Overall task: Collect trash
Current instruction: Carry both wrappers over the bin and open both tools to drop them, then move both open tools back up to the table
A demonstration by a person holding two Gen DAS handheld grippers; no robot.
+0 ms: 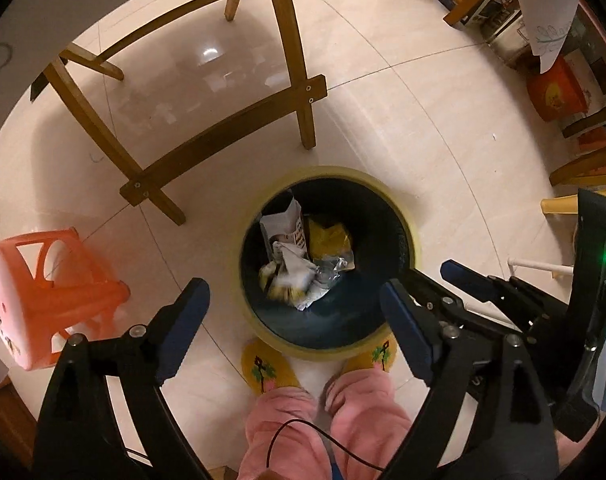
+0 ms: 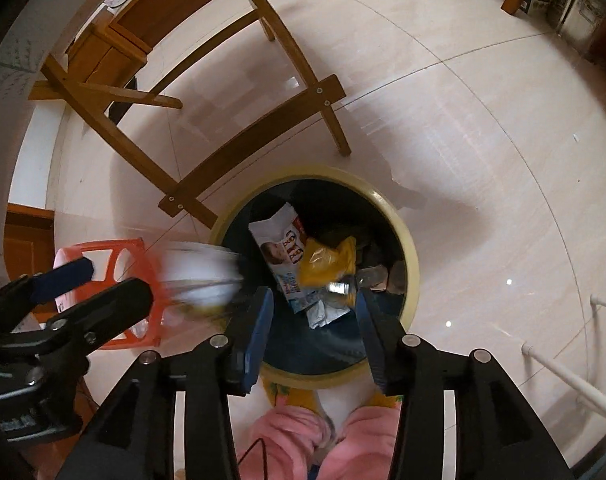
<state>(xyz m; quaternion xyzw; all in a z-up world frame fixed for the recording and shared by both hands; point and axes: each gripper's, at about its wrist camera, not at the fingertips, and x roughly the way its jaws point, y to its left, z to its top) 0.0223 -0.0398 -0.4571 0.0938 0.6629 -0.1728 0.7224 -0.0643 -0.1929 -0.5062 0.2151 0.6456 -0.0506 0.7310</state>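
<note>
A round bin (image 1: 399, 204) with a pale yellow rim and dark inside stands on the floor below both grippers; it also shows in the right wrist view (image 2: 407, 240). Inside lie a white wrapper (image 1: 289, 226), a yellow wrapper (image 1: 329, 236) and crumpled silver foil (image 1: 335, 268). My left gripper (image 1: 293, 320) is open and empty above the bin's near rim. My right gripper (image 2: 313, 324) is open and empty over the bin. A blurred white item (image 2: 201, 276) is in the air just left of the bin, in front of the left gripper (image 2: 99, 280).
A wooden chair (image 1: 223, 128) stands just behind the bin. An orange plastic stool (image 1: 51, 296) lies to the left. The person's pink trousers and yellow slippers (image 1: 269, 372) are at the bin's near side. Boxes and furniture (image 1: 555, 92) line the far right.
</note>
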